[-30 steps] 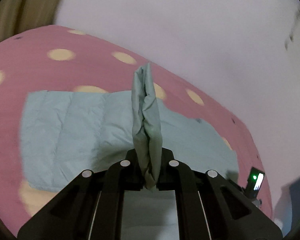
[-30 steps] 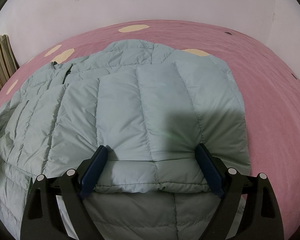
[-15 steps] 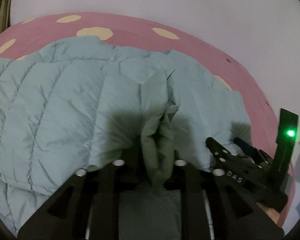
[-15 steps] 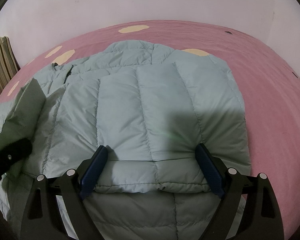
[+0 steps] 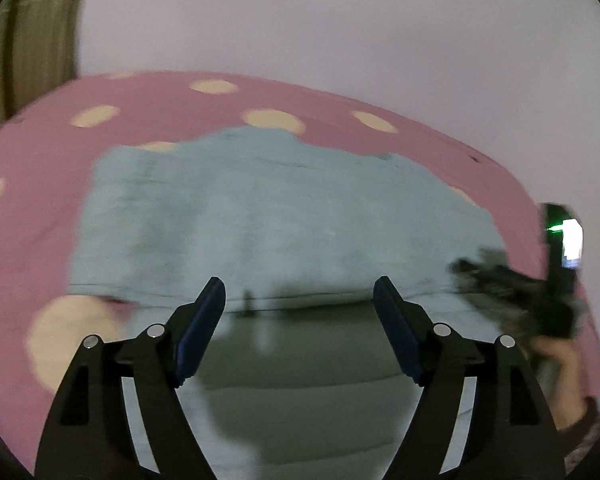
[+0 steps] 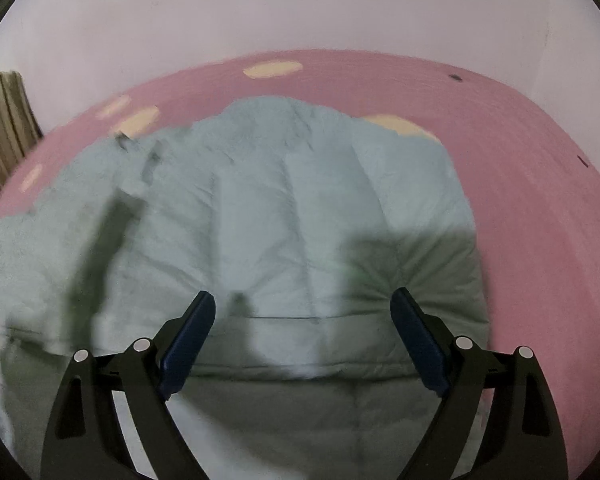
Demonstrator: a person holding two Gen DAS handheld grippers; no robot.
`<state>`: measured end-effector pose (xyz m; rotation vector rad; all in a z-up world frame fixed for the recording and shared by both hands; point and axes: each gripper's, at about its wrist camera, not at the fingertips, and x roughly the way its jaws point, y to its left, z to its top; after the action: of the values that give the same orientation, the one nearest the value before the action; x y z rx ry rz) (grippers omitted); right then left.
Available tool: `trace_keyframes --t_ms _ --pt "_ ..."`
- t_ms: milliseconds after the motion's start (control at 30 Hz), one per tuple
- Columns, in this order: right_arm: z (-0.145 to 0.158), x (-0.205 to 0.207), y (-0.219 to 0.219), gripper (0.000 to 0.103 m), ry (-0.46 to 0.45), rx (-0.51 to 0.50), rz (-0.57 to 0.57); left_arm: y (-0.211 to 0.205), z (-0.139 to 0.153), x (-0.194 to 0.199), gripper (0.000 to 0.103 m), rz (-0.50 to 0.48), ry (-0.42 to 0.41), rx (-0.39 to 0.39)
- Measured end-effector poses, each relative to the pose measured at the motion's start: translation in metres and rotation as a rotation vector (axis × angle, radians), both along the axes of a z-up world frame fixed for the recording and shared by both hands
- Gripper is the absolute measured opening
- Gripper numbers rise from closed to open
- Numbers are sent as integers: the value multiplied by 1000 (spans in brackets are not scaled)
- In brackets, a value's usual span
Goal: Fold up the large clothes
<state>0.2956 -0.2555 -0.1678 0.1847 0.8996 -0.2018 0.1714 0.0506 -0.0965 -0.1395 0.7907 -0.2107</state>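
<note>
The pale-green jacket (image 5: 284,216) lies crosswise, straight ahead of both grippers. The left gripper (image 5: 300,300) (jaws just opened) grips nothing. The right gripper (image 6: 304,316), equally near, gapes empty above the fold.

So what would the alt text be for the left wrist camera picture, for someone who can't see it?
A handheld left gripper, its blue-padded jaws just opened and holding nothing, hovers over a pale green quilted jacket spread on a pink bedcover with cream dots. At the right edge a hand holds the right gripper; the picture is blurred.
</note>
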Motion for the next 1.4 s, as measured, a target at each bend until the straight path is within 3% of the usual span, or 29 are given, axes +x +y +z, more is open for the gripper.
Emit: trace_keyframes --t_ms 133,267,333,400,467,600,733,933,1233,1400 --pt "29 6 32 88 -76 90 95 50 -3 -7 77 109 -11 34" --pt "26 38 69 87 -48 160 195 88 -11 -12 77 188 19 15" --pt "14 56 81 75 -12 177 209 101 -16 -15 77 213 29 2" --pt "1 71 86 51 38 218 204 109 -20 -16 77 224 37 4" --pt "-15 85 88 47 77 283 183 115 -24 -18 77 227 44 6" --pt "-13 79 95 12 51 312 176 122 -26 -17 77 230 45 2" --pt "10 68 85 8 -27 302 164 120 -23 -12 77 224 38 -2" --pt "28 54 29 8 -79 265 84 105 -18 2 77 195 28 11" --pt "0 39 -50 8 -9 216 -50 84 -25 29 77 165 69 17" --pt "-23 43 -64 14 46 274 -39 76 -30 40 77 156 94 28"
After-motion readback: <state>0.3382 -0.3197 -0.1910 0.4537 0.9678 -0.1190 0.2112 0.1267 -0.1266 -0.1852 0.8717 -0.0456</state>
